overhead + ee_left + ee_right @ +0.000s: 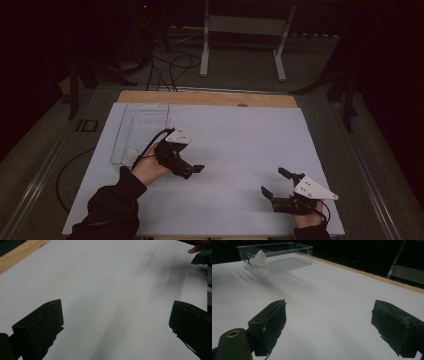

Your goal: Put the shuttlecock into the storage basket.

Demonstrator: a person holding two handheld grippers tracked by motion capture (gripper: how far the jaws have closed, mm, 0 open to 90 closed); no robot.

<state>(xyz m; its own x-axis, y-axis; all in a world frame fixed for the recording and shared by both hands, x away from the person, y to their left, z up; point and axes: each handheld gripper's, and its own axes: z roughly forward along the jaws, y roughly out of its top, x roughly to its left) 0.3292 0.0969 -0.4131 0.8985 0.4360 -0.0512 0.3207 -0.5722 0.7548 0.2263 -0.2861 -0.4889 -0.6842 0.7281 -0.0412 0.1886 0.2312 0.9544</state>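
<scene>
A clear plastic bin point(142, 127) lies at the back left of the white table top point(240, 145). A small crumpled white thing point(260, 261) rests inside the bin point(287, 255) at its near end. A hand holds my left gripper point(191, 171) just right of the bin's near end; its jaws stand wide apart over bare white board point(116, 312). Near the front right edge my right gripper point(274, 181) is open too, pointing toward the bin, with nothing between its fingers point(329, 307).
A wooden strip point(207, 98) runs along the table's far edge. Beyond it stand a white metal frame point(245, 30) and cables on the dark floor. The other hand and gripper point(202, 255) show at the top right of the left gripper view.
</scene>
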